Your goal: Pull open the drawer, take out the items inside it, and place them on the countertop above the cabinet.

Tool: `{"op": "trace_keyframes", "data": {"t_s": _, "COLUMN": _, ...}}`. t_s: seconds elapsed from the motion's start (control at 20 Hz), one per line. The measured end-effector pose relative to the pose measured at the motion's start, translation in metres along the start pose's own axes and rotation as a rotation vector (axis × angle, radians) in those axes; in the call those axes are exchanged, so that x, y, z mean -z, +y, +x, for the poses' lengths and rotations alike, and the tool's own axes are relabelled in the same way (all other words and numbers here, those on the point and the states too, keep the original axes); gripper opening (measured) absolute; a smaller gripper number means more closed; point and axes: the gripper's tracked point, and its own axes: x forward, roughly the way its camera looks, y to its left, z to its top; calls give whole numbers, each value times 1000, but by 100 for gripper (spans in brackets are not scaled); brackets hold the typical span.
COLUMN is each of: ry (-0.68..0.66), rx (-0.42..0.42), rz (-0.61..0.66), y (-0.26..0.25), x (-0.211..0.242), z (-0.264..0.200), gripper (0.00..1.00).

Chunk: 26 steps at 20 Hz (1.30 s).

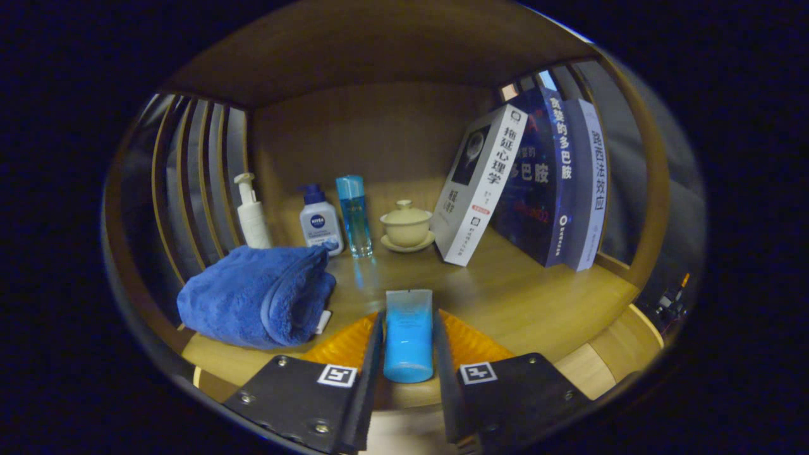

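Observation:
A light blue squeeze tube (408,335) lies lengthwise between my fingers, cap end toward me, and both fingers press on its sides. My gripper (408,328) holds it just above the front part of the wooden countertop (518,297). I cannot tell whether the tube touches the wood. To the left of the fingers lies a folded blue towel (259,296) on the same countertop. The drawer is hidden from this view.
At the back stand a white pump bottle (251,215), a white lotion bottle with a blue cap (320,222), a clear blue bottle (354,216) and a lidded tea cup on a saucer (406,226). Three books (531,183) lean at the right. Slatted side walls close in both sides.

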Motion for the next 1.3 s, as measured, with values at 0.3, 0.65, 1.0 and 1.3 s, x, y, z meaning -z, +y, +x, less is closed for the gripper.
{"op": "trace_keyframes", "data": {"t_s": 0.3, "ry": -17, "rx": -3, "rz": 26, "y": -5, "x": -17, "z": -33, "gripper": 98}}
{"op": "trace_keyframes", "data": {"t_s": 0.65, "ry": -35, "rx": 1, "rz": -37, "y": -29, "x": -20, "z": -106, "gripper": 99}}
{"op": "trace_keyframes", "data": {"t_s": 1.0, "ry": -126, "rx": -35, "rz": -76, "y": -44, "x": -13, "z": -208, "gripper": 99}}
{"op": "trace_keyframes", "data": {"t_s": 1.3, "ry": -230, "rx": -78, "rz": -131, "y": -50, "x": -6, "z": -285, "gripper": 99}}
